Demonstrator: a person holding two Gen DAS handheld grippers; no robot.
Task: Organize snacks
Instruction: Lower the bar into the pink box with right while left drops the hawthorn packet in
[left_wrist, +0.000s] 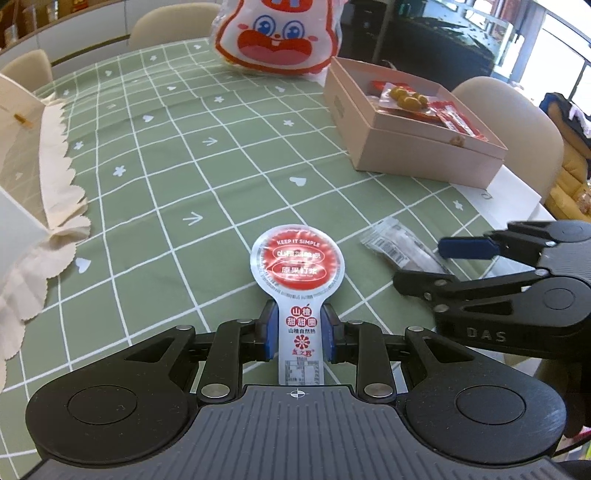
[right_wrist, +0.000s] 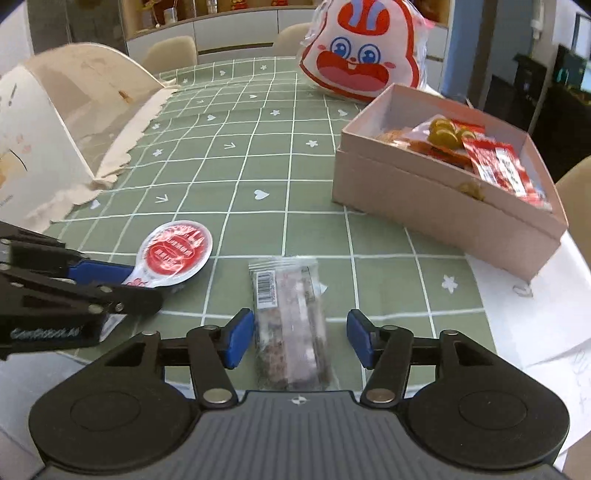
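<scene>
Left gripper (left_wrist: 299, 338) clamps the white stem of a round red-and-white lollipop-shaped snack packet (left_wrist: 297, 260), which lies on the green checked tablecloth (left_wrist: 166, 155). Right gripper (right_wrist: 300, 341) stands partly open, its blue pads (right_wrist: 240, 343) clear of the clear rectangular snack sachet (right_wrist: 291, 325) lying between them. Beyond sits an open pink cardboard box (right_wrist: 436, 206) of snacks.
</scene>
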